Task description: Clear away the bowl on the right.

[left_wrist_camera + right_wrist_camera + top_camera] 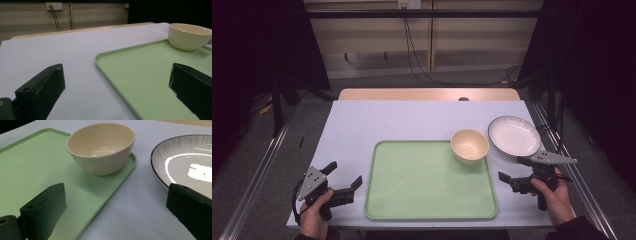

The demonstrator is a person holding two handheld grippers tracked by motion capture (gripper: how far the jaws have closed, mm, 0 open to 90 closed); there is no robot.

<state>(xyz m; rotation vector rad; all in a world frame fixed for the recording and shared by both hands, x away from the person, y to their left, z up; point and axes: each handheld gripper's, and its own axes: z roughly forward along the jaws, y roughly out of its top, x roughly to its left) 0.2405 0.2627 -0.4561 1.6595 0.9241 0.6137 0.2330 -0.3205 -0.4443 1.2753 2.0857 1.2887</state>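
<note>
Both tools wait wide, holding nothing.
Right tool (516,169) faces the bowl (469,145) on the tray (412,195), probably next; left tool (345,176) idles lower left.

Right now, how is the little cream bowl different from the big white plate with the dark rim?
The round cream bowl is deep and plain; the white plate with the dark rim is wide, shallow and has faint grey streaks. The bowl stands on the green tray's corner; the plate lies on the table's pale cover beside it. Both are empty and upright.
</note>
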